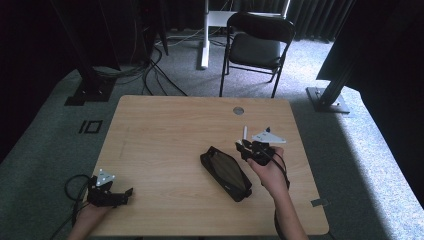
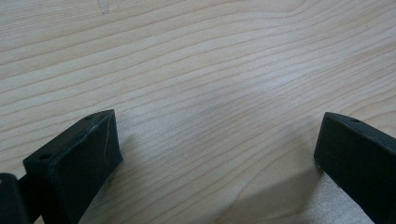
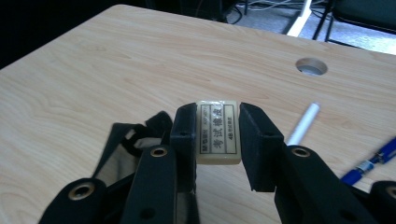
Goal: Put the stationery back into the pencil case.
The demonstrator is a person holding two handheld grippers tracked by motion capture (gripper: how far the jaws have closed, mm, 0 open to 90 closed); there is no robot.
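My right gripper (image 3: 218, 117) is shut on a small cream eraser (image 3: 218, 135) with a printed label, held upright between its pads above the table. Just below and left of it lies an open black pencil case (image 3: 123, 144) with a pale lining. From above, the right gripper (image 1: 246, 147) hovers by the far right end of the pencil case (image 1: 226, 172). A white pen (image 3: 303, 123) and a blue pen (image 3: 373, 161) lie on the wood to the right. My left gripper (image 2: 217, 140) stands open over bare wood, near the table's front left corner (image 1: 127, 192).
The wooden table (image 1: 165, 130) has a round cable hole (image 1: 238, 110) near its far edge. A black folding chair (image 1: 255, 47) stands beyond the table. Cables trail on the carpet at the left, and dark frame posts stand at both sides.
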